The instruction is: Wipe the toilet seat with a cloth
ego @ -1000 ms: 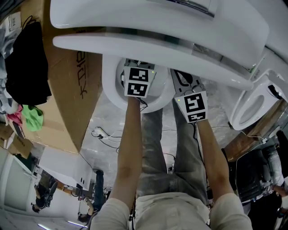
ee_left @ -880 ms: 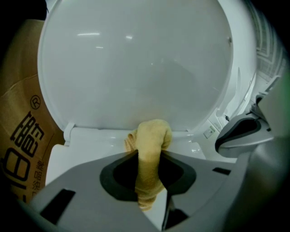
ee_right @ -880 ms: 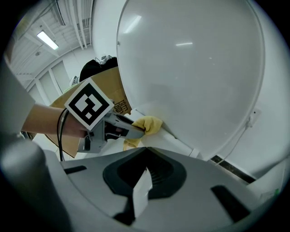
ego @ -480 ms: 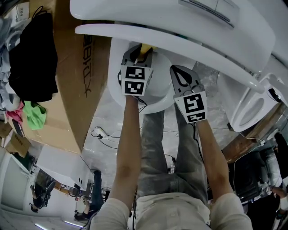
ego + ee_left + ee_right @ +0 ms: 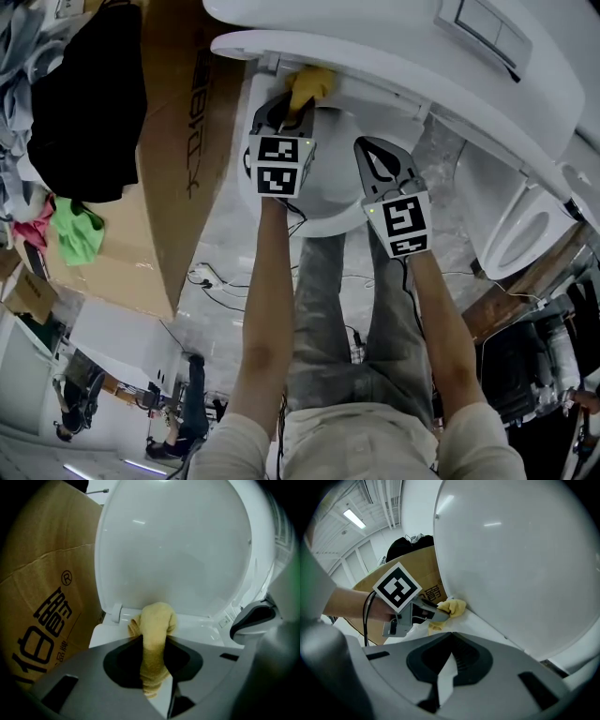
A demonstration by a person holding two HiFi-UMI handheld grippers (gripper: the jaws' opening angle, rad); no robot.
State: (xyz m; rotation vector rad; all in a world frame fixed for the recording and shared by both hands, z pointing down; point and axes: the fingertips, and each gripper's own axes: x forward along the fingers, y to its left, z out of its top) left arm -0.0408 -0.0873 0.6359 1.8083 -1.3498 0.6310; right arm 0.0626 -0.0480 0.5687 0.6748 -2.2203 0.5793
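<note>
The white toilet seat (image 5: 330, 199) lies below me with its lid (image 5: 178, 545) raised behind it. My left gripper (image 5: 292, 108) is shut on a yellow cloth (image 5: 309, 84). The cloth (image 5: 157, 623) is pressed on the seat's back edge (image 5: 201, 627), just under the lid and beside its hinge (image 5: 116, 612). My right gripper (image 5: 377, 155) hovers over the seat's right side, shut with nothing in it. In the right gripper view its jaws (image 5: 451, 634) meet at the tips, and the left gripper (image 5: 417, 611) with the cloth (image 5: 452, 607) shows at the foot of the lid (image 5: 520, 559).
A tall cardboard box (image 5: 178, 141) stands tight against the toilet's left side. A black garment (image 5: 80, 112) and a green rag (image 5: 75, 234) hang further left. A second toilet (image 5: 520, 230) stands to the right. Cables (image 5: 211, 278) lie on the floor between.
My left gripper has pushed forward with the cloth to the back of the seat under the lid. The right gripper has stayed about where it was.
</note>
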